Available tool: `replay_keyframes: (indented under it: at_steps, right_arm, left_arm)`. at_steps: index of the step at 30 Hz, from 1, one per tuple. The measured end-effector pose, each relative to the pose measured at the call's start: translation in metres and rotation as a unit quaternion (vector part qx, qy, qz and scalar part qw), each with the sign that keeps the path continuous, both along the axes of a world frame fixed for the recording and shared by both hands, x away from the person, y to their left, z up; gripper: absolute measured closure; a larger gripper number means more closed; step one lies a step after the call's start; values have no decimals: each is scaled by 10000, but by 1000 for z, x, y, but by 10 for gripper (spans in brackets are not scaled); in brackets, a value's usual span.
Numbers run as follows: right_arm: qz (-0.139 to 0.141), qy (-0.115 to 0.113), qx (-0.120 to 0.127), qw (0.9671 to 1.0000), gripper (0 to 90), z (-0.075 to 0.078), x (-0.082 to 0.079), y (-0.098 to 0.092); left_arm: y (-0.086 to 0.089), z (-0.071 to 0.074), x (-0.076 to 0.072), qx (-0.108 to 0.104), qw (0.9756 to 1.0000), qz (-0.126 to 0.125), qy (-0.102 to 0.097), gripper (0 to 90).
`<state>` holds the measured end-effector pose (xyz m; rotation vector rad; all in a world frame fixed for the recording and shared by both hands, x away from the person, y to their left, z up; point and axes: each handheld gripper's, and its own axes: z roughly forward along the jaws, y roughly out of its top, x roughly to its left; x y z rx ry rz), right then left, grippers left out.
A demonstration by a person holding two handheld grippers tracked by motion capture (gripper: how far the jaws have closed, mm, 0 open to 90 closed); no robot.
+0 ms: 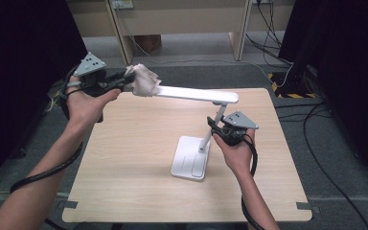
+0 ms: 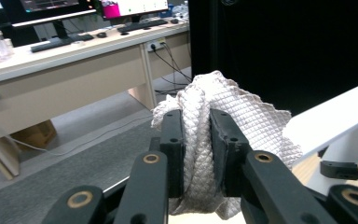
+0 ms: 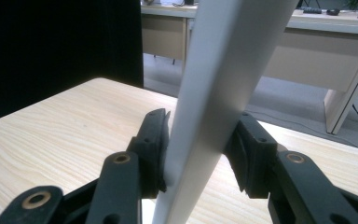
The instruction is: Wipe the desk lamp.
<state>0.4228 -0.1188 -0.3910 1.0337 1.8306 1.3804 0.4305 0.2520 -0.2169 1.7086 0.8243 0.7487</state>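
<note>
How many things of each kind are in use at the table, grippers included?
White desk lamp with flat base: 1
Crumpled beige waffle-weave cloth: 1
Black two-jaw grippers, left gripper and right gripper: 2
Total: 4

Bare forearms (image 1: 52, 163) — black grippers, brass-ringed pivots (image 2: 151, 158), grey three-cornered plates (image 1: 90, 63), trailing cables (image 1: 43, 173).

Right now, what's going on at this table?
A person is wiping a white desk lamp with two hand-held grippers. The left gripper is shut on a bunched white cloth and holds it against the far end of the lamp head, out past the table's left edge. The right gripper straddles the lamp's arm, steadying it; one jaw touches it, the other I can't tell. The lamp base sits flat on the table.
</note>
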Motion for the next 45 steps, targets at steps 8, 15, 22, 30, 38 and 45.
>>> replay_keyframes:
  at_steps: [8,15,22,30,38,45]
  right_arm:
    - [25,-1,-3,10000,616,-1,3,3]
    - [20,18,-63,10000,622,0,5,6]
    - [-32,63,-47,10000,624,1,4,7]
    - [-38,74,-57,9999,625,1,5,8]
    - [-12,49,-128,9999,631,1,6,9]
    - [-9,46,-167,9998,641,1,6,9]
  left_arm:
    - [11,-2,-1,75,9999,89,49,760]
    - [21,-8,-7,127,9998,154,57,760]
    - [37,-7,-15,163,9994,285,-71,759]
    - [31,11,-22,138,9993,238,-234,759]
    - [-5,10,-15,197,9996,-34,-208,760]
    - [-34,0,-13,231,9992,-328,-55,760]
